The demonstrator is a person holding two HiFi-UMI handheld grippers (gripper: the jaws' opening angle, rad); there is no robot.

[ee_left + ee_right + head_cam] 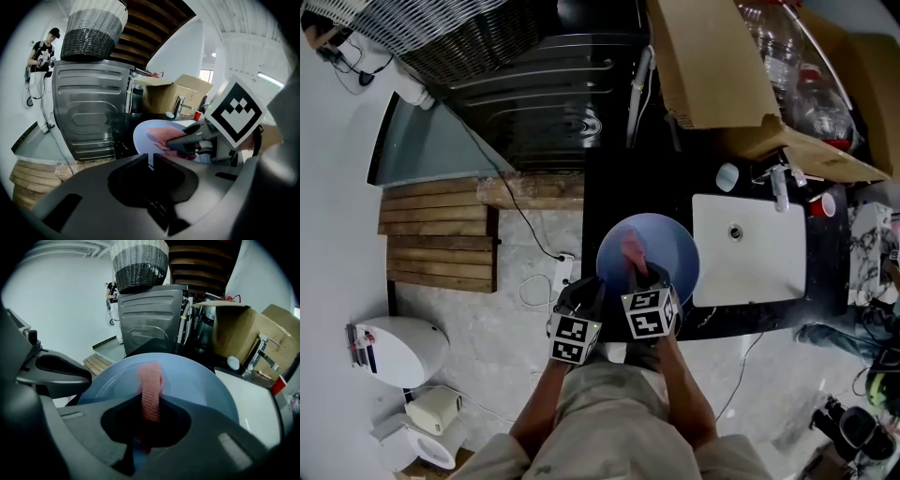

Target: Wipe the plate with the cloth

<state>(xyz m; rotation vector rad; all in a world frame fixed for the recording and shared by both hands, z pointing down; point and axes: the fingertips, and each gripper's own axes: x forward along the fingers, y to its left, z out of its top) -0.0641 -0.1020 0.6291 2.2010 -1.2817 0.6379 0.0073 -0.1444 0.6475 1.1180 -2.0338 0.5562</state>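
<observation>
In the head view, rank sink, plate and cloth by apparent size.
1. White sink.
2. Blue plate, nearly as large; its near edge is hidden, so these two are close.
3. Pink cloth, clearly smallest.

No word, number or brand name can be read anywhere. The only printed signs are black-and-white square patterns on the left cube (574, 339) of the left gripper (584, 292) and the right cube (649, 313) of the right gripper (643, 274); they carry no letters.

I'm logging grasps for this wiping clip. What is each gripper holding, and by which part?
The left gripper pinches the plate by its near rim. The right gripper grips the pink cloth by its near end.
</observation>
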